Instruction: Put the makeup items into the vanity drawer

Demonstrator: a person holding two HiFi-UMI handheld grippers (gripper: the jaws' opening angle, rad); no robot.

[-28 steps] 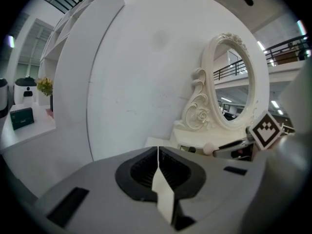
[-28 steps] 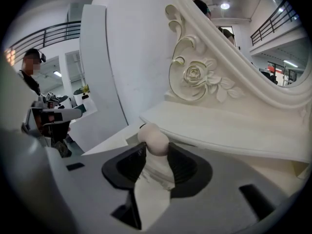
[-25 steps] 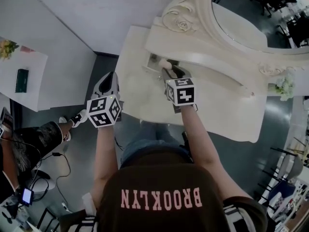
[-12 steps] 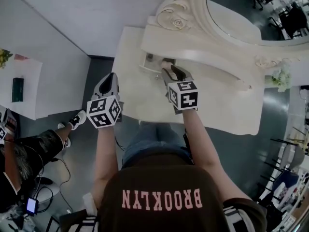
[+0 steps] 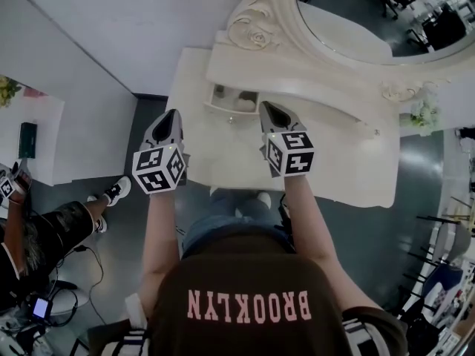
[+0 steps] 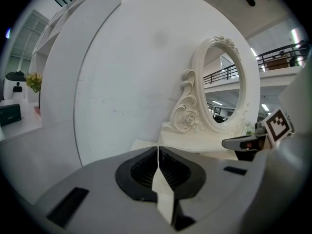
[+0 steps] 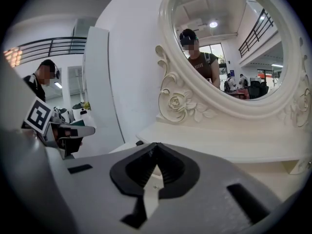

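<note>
Cream carved vanity table (image 5: 341,162) with an oval mirror (image 5: 349,13) stands ahead. Its small open drawer (image 5: 228,110), holding indistinct makeup items (image 5: 243,104), lies just ahead and left of the grey right gripper (image 5: 266,107), whose jaws have just closed together, empty. The grey left gripper (image 5: 172,114), jaws together and empty, has the drawer ahead to its right.

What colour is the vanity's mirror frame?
Cream-white mirror frame with carved roses; clearest in the right gripper view.

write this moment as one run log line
vanity drawer: open, items inside | left claw: shut, empty | right claw: just closed, empty, right of vanity drawer
</note>
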